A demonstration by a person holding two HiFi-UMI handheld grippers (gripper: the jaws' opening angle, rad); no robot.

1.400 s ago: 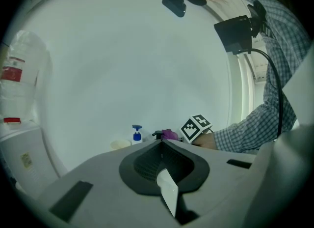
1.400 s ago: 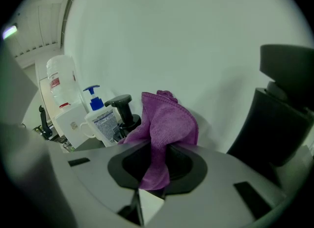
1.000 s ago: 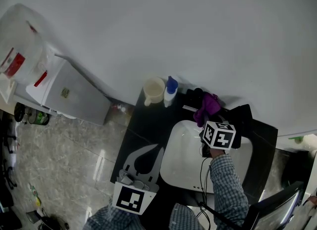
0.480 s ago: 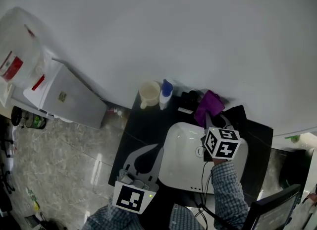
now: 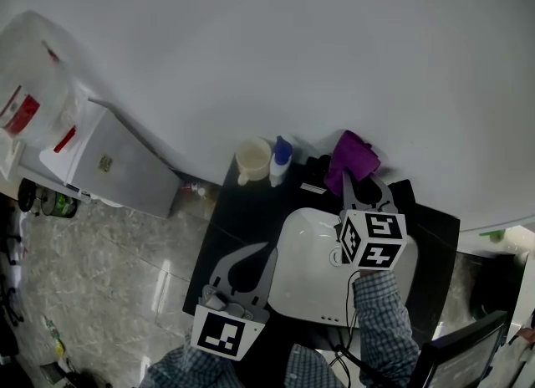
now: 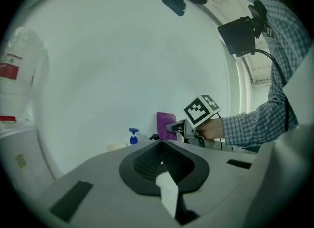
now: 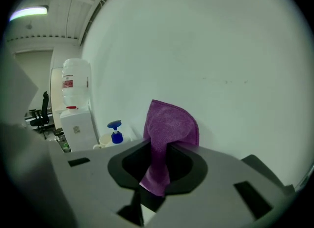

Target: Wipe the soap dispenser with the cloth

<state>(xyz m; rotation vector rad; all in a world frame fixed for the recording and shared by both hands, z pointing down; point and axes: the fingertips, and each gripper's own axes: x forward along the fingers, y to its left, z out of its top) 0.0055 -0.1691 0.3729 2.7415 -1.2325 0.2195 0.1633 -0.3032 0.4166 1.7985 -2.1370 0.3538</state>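
Note:
The soap dispenser (image 5: pixel 280 160), white with a blue pump, stands at the back of the black counter (image 5: pixel 242 211), next to a cream cup (image 5: pixel 252 159). My right gripper (image 5: pixel 354 184) is shut on a purple cloth (image 5: pixel 351 155), which it holds up over the back rim of the white sink (image 5: pixel 309 269), to the right of the dispenser and apart from it. In the right gripper view the cloth (image 7: pixel 169 124) hangs down between the jaws, with the dispenser (image 7: pixel 116 132) off to the left. My left gripper (image 5: pixel 264 251) hovers shut and empty over the counter's front left. The left gripper view shows the dispenser (image 6: pixel 133 136) and the cloth (image 6: pixel 165 125).
A white water cooler (image 5: pixel 113 156) with a large bottle (image 5: pixel 33 77) stands left of the counter. Dark fittings (image 5: pixel 320 165) sit behind the sink, close to the plain wall. A monitor (image 5: pixel 464 351) is at the lower right. The floor is tiled (image 5: pixel 100 278).
My right gripper has lifted the purple cloth off the counter behind the sink and raised it toward the wall. The left gripper has stayed where it was.

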